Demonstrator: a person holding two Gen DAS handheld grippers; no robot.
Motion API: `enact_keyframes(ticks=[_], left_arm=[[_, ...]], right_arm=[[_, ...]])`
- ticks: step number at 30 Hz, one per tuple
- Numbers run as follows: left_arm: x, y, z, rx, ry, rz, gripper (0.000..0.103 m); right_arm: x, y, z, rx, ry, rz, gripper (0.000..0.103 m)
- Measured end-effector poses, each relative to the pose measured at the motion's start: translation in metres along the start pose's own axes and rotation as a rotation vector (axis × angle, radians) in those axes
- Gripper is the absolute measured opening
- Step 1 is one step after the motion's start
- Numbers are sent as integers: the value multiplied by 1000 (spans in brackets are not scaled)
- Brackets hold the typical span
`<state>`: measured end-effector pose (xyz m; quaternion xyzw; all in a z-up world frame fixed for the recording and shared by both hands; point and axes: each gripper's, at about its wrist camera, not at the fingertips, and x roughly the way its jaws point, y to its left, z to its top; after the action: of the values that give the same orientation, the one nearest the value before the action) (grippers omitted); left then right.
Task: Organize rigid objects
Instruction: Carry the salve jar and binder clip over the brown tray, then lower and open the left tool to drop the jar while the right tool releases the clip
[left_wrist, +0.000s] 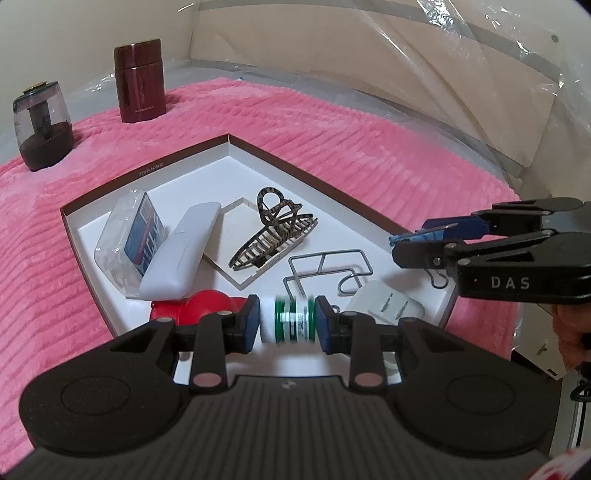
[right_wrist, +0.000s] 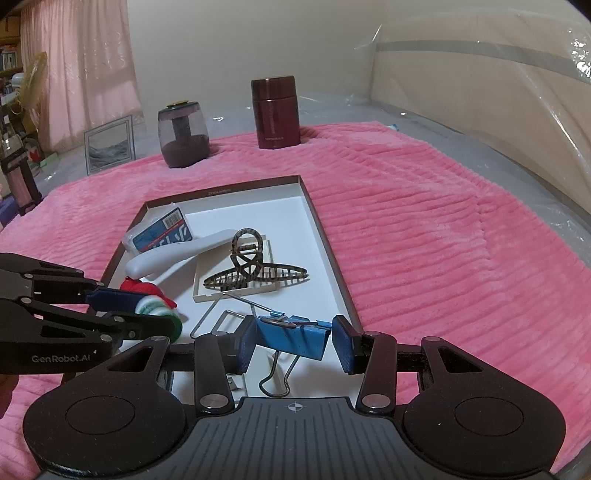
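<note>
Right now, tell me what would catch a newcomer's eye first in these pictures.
The bright pink ribbed blanket fills both views, with a shallow white tray of odds and ends at its middle. Over the tray's near end, the left gripper clamps a green-and-white spool and the right gripper holds a blue binder clip. Behind stands a maroon flask.

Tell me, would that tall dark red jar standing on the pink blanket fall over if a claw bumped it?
Probably, if bumped near the top: the dark red jar is taller than wide and stands on a soft, ridged pink blanket. It looks rigid, so it shouldn't squash. Being round, it might roll once down.
</note>
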<state>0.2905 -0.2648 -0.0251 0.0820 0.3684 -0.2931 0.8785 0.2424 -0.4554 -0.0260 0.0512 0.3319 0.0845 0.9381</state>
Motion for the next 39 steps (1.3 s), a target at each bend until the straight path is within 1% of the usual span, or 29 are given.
enact_keyframes(ticks=[5,9,14,19,31,39], left_arm=[[-10,3,2,-12,-29,1,27],[-28,12,1,-39,-63,17,27],[-43,22,-2,-57,-80,42,27],[-52,28,-4,-67,-88,52,27],[-54,36,-11,-89,-88,58,27],[-55,40,-14,-99,-87,63,27]], right_arm=[[0,0,1,0,-1,-3,41],[-3,5,4,-9,-10,7,41],[-6,18,7,-26,-18,38,41],[4,28,8,-36,-4,45,41],[30,44,14,-61,14,64,41],[32,53,13,-72,17,88,41]])
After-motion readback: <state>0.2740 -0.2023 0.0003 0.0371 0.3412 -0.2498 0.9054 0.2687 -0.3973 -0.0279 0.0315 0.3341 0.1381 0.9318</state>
